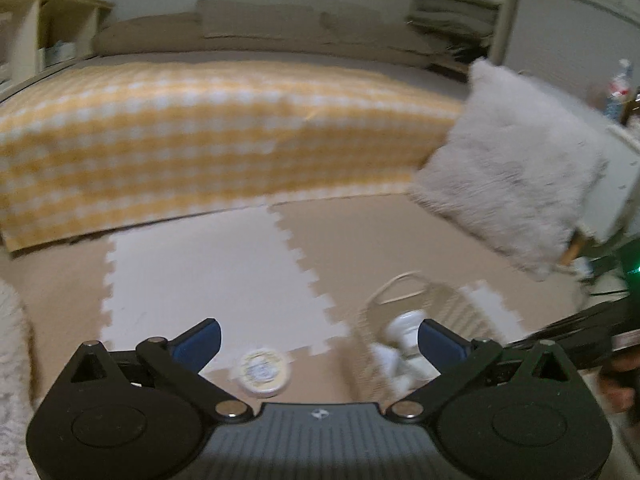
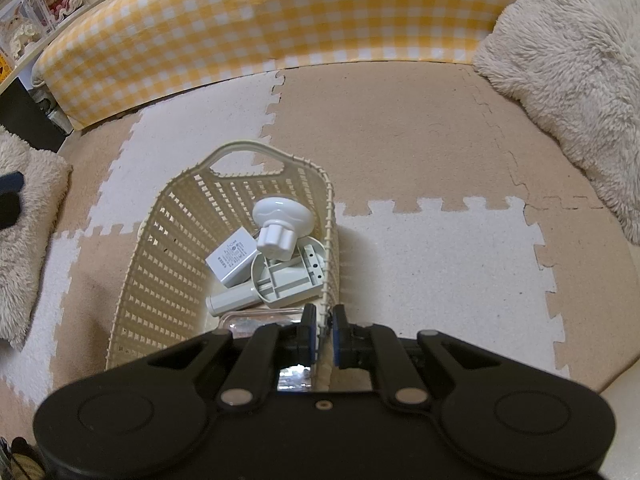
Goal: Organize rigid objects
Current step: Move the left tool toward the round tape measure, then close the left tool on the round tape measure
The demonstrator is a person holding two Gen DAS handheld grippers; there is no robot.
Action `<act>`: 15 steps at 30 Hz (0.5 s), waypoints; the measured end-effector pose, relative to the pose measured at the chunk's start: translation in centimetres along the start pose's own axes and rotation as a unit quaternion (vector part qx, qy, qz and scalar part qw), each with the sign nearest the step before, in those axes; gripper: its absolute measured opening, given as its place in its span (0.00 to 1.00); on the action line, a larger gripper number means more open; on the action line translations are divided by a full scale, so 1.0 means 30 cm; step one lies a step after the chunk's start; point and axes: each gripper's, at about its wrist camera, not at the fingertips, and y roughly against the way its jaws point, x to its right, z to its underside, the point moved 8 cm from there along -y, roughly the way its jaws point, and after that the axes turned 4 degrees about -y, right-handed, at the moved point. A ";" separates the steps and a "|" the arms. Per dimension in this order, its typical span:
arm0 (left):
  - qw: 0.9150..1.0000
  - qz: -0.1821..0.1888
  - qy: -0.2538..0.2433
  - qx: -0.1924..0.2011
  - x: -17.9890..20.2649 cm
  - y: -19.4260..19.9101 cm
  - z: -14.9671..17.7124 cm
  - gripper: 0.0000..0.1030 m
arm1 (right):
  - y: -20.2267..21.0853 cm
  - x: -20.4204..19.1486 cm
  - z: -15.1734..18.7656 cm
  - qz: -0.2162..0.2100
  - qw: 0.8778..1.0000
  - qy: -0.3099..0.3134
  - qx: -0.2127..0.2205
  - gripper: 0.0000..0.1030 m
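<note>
Foam puzzle-mat floor (image 2: 400,128), beige and white tiles, soft furnishing all round.

Nearest, right view: right gripper (image 2: 323,330) with jaws pinched nearly closed on the near rim of the cream lattice basket (image 2: 168,240), wall caught between the pads. Just beyond, inside the basket: white tube (image 2: 232,300), grey oval base plate (image 2: 292,276), white adapter block (image 2: 234,260), white knob-shaped piece (image 2: 278,220). Clear packet at lower centre, half hidden.

Nearest, left view (blurred): left gripper (image 1: 318,340) with jaws spread fully wide, nothing between them. Small round yellow-white tin (image 1: 262,372) on the mat at lower centre, outside the basket, which sits at lower right.

Farther off: yellow checked cushion edge (image 2: 260,20) across the top, fluffy pillow (image 2: 568,80) at upper right.

Step, as judged: basket steadied, left side free for another pick. Next move likely calls for lowering over the tin, straddling its width, closing squarely, then carrying it over the rim.
</note>
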 end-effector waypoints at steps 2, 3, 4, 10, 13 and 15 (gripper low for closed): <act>1.000 -0.012 0.004 -0.011 -0.035 -0.036 0.033 1.00 | 0.001 -0.002 0.001 0.000 1.000 0.001 0.000 0.08; 1.000 -0.017 0.008 -0.016 -0.053 -0.057 0.051 1.00 | 0.001 -0.001 0.001 0.000 1.000 0.001 0.000 0.08; 1.000 -0.020 0.011 -0.019 -0.066 -0.073 0.067 1.00 | 0.001 -0.001 0.001 0.000 1.000 0.001 0.000 0.08; 0.999 -0.037 -0.001 -0.028 -0.114 -0.173 0.148 1.00 | 0.001 -0.002 0.001 0.000 1.000 0.002 -0.001 0.08; 0.999 -0.043 0.003 -0.020 -0.134 -0.217 0.169 1.00 | 0.001 -0.001 0.001 -0.001 1.000 0.001 -0.002 0.08; 0.999 -0.043 0.000 -0.022 -0.138 -0.249 0.181 0.96 | 0.003 -0.003 0.002 0.000 1.000 0.003 -0.002 0.08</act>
